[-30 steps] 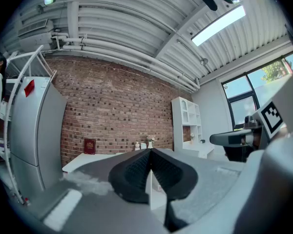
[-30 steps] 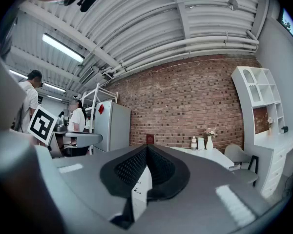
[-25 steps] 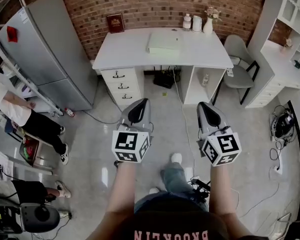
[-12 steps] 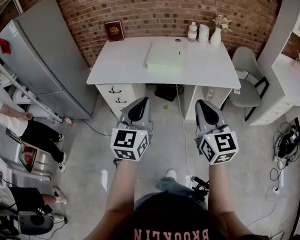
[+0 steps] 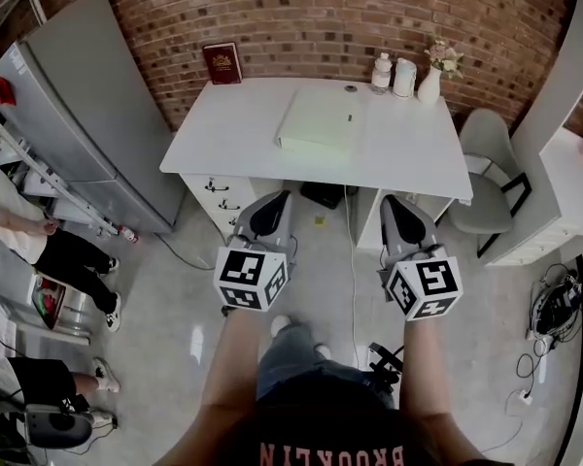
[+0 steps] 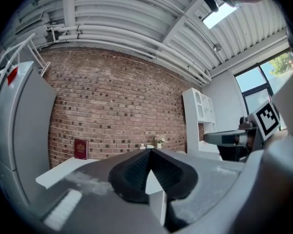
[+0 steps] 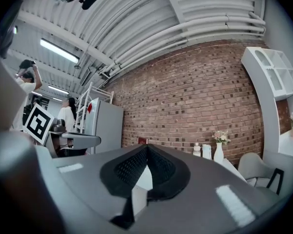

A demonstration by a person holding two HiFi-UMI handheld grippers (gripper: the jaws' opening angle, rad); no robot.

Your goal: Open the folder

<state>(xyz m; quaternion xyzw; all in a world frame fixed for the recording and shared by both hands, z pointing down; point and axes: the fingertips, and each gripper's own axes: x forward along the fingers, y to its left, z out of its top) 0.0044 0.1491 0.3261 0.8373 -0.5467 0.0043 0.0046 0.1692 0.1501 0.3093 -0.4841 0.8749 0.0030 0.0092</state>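
Head view | your walk brings the surface (image 5: 413, 153) closer than a second ago | folder (image 5: 318, 119) lies closed on it at 12 o'clock, beyond your reach | left gripper (image 5: 272, 202) and right gripper (image 5: 398, 207) both pinched together, empty | opening not begun

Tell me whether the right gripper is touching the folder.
Apart. Head view: the right gripper hangs above the floor, short of the desk where the folder lies.

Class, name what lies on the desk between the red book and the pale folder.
Nothing lies there. The head view shows a bare stretch of the white desk between the red book, which is at the wall, and the folder.
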